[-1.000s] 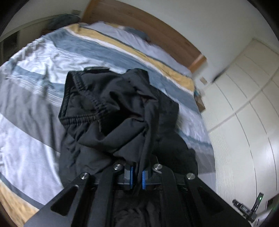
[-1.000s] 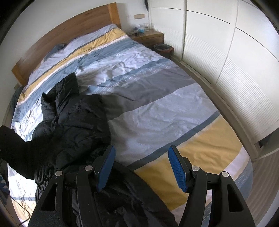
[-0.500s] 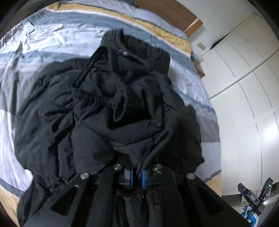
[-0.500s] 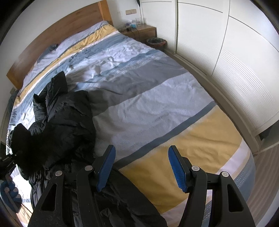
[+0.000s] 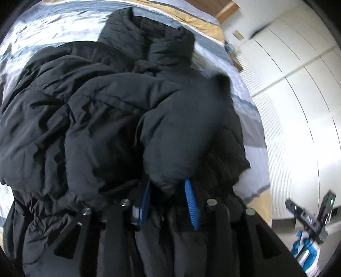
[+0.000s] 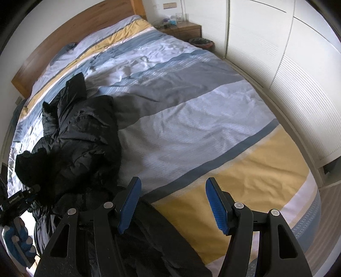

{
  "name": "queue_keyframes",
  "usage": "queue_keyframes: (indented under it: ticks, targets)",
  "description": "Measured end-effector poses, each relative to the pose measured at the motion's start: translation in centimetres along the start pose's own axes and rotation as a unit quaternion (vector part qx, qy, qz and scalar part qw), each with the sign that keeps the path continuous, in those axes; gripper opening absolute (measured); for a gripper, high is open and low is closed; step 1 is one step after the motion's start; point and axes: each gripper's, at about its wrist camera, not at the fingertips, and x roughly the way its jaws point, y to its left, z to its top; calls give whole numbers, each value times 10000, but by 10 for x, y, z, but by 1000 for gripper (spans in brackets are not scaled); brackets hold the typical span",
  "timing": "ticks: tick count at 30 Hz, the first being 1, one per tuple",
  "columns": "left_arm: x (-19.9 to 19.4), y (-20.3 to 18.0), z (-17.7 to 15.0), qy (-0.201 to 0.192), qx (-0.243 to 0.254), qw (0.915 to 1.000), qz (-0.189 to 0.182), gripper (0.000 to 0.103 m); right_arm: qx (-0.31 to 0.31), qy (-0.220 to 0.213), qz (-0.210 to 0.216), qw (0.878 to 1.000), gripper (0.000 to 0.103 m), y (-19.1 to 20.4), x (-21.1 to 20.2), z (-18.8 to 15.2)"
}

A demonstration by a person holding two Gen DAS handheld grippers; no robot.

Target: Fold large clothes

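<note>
On my left wrist feed the black puffer jacket fills nearly the whole view, heaped in thick folds on the striped duvet, collar end pointing away toward the wooden headboard. My left gripper has its blue pads spread partway, and a rounded bulge of the jacket's sleeve sits between them; I cannot tell whether the pads actually press on the fabric or the sleeve just lies in the gap. On my right wrist feed the right gripper hangs over the bed with its jaws wide apart and nothing between them, only the yellow and grey bands of the duvet below. From this side the jacket lies bunched along the left part of the bed, its lower hem trailing under the right gripper's left finger. White wardrobe doors run along the right of the bed, and a wooden nightstand stands by the headboard
</note>
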Motion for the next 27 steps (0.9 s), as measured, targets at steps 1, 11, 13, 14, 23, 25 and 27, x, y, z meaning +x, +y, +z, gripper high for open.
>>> queue_keyframes:
  ticks: [1, 11, 13, 14, 23, 25, 27]
  targets:
    - [-2, -2, -3, 19, 77, 10000, 13, 31, -42, 8, 7, 10000, 62, 4, 2, 0]
    - [-59, 34, -4, -317, 267, 9988, 252, 31, -664, 50, 306, 9973, 62, 76, 5, -4]
    - [-72, 55, 2, -425, 262, 9978, 438, 31, -912, 48, 481, 9947, 62, 101, 3, -7]
    - [-79, 68, 5, -476, 258, 9969, 575, 31, -1125, 36, 593, 9919, 62, 122, 2, -10]
    - [-119, 158, 25, -754, -79, 9906, 1139, 31, -2135, -67, 1633, 9632, 62, 262, -6, -20]
    - [-115, 164, 28, -734, -66, 9903, 1174, 31, -2336, -79, 1749, 9564, 62, 290, -2, -21]
    - [-106, 166, 31, -694, -25, 9906, 1175, 31, -2523, -53, 1815, 9504, 62, 315, 8, -21]
